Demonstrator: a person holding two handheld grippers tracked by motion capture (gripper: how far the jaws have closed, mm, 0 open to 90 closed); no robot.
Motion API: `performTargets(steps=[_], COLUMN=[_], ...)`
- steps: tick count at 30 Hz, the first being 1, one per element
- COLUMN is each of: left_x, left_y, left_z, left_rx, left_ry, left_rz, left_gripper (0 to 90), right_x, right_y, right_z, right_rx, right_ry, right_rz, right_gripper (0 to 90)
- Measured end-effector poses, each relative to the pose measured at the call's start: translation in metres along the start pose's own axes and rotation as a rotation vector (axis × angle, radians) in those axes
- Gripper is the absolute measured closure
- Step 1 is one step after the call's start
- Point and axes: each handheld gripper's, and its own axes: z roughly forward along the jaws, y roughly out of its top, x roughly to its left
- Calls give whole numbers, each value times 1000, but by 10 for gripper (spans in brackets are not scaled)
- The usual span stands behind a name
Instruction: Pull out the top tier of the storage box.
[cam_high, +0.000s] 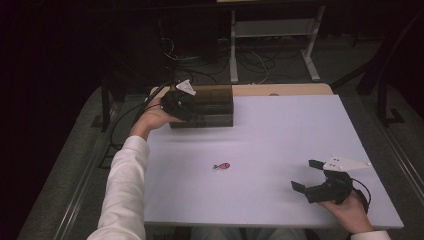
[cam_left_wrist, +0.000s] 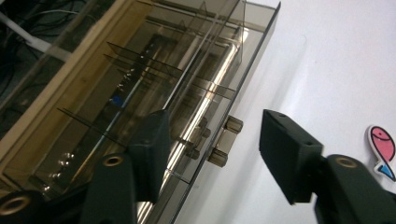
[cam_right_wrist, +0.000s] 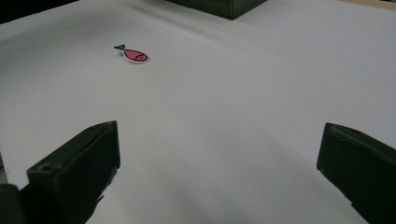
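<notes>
Two grippers are working over a white table (cam_high: 280, 130), with a smoked clear box (cam_high: 210, 105) sitting at its far edge as the landmark. Left gripper (cam_high: 181, 102) is sitting against the box's left end, held by the left hand (cam_high: 152, 119) in a white sleeve (cam_high: 122, 195). Its own view is giving what the high view is not: thin dividers inside the box, a small latch (cam_left_wrist: 225, 140) on the near wall, and one jaw over the box interior with the other outside the wall, over the table; jaws spread, nothing between them but the wall and latch, whether touching cannot be told.

Right gripper (cam_high: 307, 176) is resting well away from the box, toward the near right corner, in the right hand (cam_high: 350, 210); jaws gaping wide, empty, with bare table between them in its own view.

Small pink fish (cam_high: 221, 166) with a blue tail is lying flat on the table, in front of the box, between the box and the near edge. From the high view its long axis is running across the table, tail to the left, head to the right
</notes>
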Motion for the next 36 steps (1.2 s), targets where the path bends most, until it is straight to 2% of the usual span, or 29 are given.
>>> performTargets(steps=[2,7,14,17,20,24,28,31,36], left_x=[1,2,3,3,4,8,12,15,21], left_y=[0,-3,-6,-7,-7,-8,-11,-13,-16], left_z=[2,8,16,18,20,22,23,24,25], left_rx=[14,-2,0,4,0,-15,-28,-46,-56], left_ry=[-6,-26,-50,-50,-41,-73,-101,-122,-165], left_rz=[18,15,8,9,4,-13,-26,-10,-58], left_gripper=[483,553,619,638,696,751,768,773,756], right_x=[0,-1,0,-1,-1,0,-1,-1,-1], right_y=[0,0,0,0,0,0,0,0,0], right_z=[0,0,0,0,0,1,1,1,1], right_rx=[0,1,3,1,3,5,3,4,4], right_ry=[1,2,2,0,0,1,-1,-2,-1], right_rz=[0,0,-2,-2,-3,-5,-3,-4,-5], right_gripper=[0,0,0,0,0,0,0,0,0])
